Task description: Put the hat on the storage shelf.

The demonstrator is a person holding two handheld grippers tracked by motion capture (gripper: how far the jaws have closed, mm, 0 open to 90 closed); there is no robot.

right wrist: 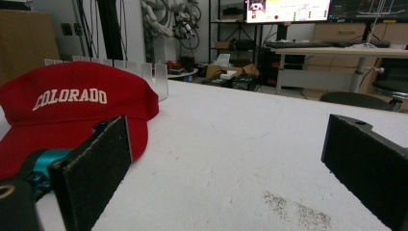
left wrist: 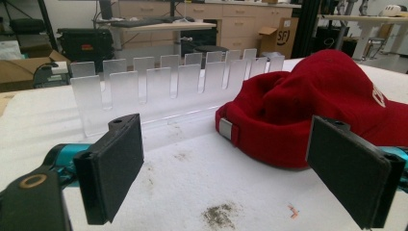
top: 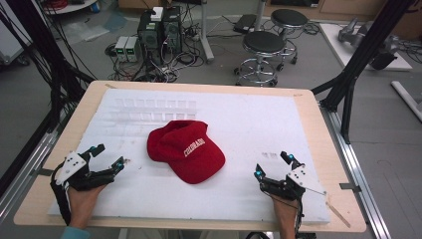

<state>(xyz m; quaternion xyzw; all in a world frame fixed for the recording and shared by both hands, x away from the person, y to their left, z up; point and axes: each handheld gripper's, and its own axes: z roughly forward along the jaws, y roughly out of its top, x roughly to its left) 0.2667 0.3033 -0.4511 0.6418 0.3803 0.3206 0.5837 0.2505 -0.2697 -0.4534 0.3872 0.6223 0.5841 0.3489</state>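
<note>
Presently, my listing of the table:

Item: cap (top: pixel 186 150), red, white lettering. Lies crown up near the middle of the white mat (top: pixel 249 114), brim toward my side and slightly right. The back strap with its buckle (left wrist: pixel 224 129) faces my left gripper.

Item: clear rack (top: pixel 157 110), slotted, just behind the cap; seen from the left gripper, the cap's rear edge sits close to it, and I cannot tell whether they touch.

Item: left gripper (top: pixel 110 157), low over the mat left of the cap, jaws spread, nothing between them.

Item: right gripper (top: pixel 271 166), low over the mat right of the cap and farther from it, jaws likewise apart and empty.

Step in hand, as I judge it: closing in on the cap from both sides.

Handling notes: soft cloth crown, likely to collapse if squeezed; the brim looks stiffer and should give the surer pinch. I would bring the right gripper to the brim edge, the left to the strap side, keep both pads level with the mat, and lift evenly so the cap does not drag into the rack.
</note>
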